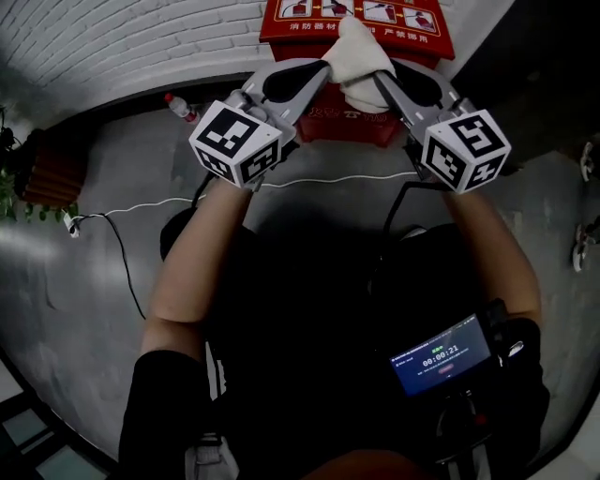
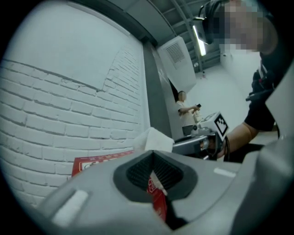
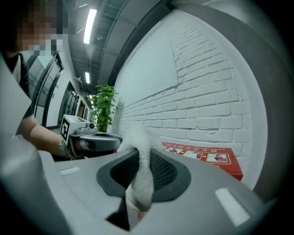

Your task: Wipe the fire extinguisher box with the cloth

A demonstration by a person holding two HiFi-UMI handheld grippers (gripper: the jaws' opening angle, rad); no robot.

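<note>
Over box (image 1: 281, 26) top edge, by wall (image 1: 141, 37) | left claw (image 1: 327, 67), right claw (image 1: 379, 77) both clamp cloth (image 1: 361, 52)

The red box (image 1: 347, 129) is getting cut off by the top edge at 12 o'clock. The cloth (image 1: 361, 52) is covering its middle. The cloth is also hiding the tips of the left gripper (image 1: 326, 67) and the right gripper (image 1: 379, 77). The print on the box is looking too small to read.
</note>
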